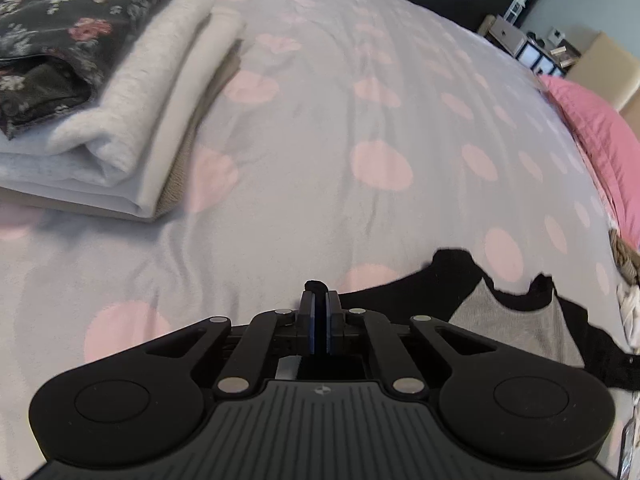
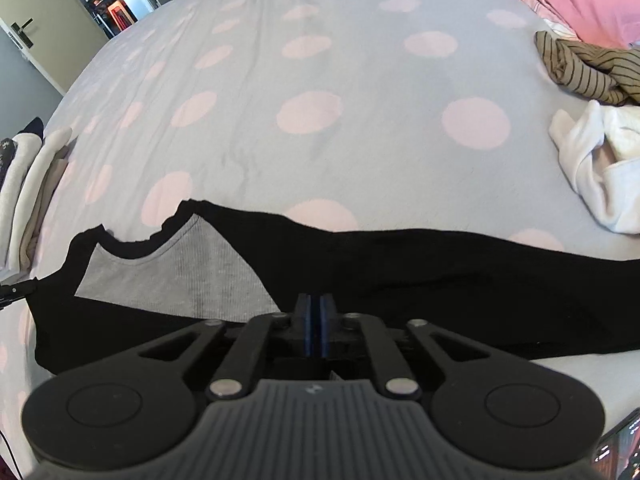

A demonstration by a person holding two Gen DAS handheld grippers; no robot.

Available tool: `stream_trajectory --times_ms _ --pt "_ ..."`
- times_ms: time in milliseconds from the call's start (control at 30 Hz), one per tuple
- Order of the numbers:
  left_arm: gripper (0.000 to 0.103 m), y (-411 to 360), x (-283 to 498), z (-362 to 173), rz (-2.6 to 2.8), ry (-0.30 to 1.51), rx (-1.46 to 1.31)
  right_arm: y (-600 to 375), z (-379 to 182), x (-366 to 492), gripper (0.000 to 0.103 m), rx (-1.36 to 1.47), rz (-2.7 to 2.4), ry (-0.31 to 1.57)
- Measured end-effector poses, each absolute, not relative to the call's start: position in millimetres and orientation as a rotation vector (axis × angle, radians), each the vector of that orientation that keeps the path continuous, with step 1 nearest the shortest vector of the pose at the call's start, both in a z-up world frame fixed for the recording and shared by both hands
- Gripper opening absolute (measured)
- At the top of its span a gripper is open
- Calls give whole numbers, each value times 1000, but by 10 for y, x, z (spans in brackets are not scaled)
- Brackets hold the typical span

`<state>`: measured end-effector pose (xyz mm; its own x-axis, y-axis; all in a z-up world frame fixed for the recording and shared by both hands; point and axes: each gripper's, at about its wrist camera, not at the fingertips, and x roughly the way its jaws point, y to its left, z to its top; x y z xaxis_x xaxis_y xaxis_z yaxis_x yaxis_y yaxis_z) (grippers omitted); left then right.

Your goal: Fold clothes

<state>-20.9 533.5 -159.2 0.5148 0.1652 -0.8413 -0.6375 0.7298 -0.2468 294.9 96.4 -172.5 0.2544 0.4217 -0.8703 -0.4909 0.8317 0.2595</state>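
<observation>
A black garment with a grey ribbed inner panel (image 2: 400, 276) lies spread across the near part of the bed; it also shows in the left wrist view (image 1: 516, 320) at the lower right. My left gripper (image 1: 319, 300) is shut on a black fold of this garment that pokes up between the pads. My right gripper (image 2: 315, 304) is shut, low over the garment's black cloth; whether cloth sits between its pads is hidden.
A stack of folded clothes (image 1: 100, 100), with a dark floral piece on top, sits at the left of the grey bedspread with pink dots (image 1: 360, 120). A striped brown garment (image 2: 588, 68) and a crumpled white one (image 2: 600, 168) lie at the right. A pink pillow (image 1: 600, 140) lies at the far right.
</observation>
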Motion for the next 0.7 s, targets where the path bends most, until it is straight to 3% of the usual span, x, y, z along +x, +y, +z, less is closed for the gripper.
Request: stream_trajectory --times_ms 67,167,233,267,700 --pt "3 5319 -197 -1593 514 914 -581 972 -1773 2948 36 -87 607 1165" --pt "3 5328 -202 -1600 518 916 -592 977 -1885 2951 36 -86 612 1197" --pt "3 5328 -208 -1615 520 922 -591 983 -1913 2940 17 -82 618 1203" --pt "3 5329 -210 -1621 522 926 -591 989 -1911 2929 2 -84 621 1199" --pt "3 5372 -237 -1611 560 901 -616 1050 -1661 2914 2 -66 616 1038"
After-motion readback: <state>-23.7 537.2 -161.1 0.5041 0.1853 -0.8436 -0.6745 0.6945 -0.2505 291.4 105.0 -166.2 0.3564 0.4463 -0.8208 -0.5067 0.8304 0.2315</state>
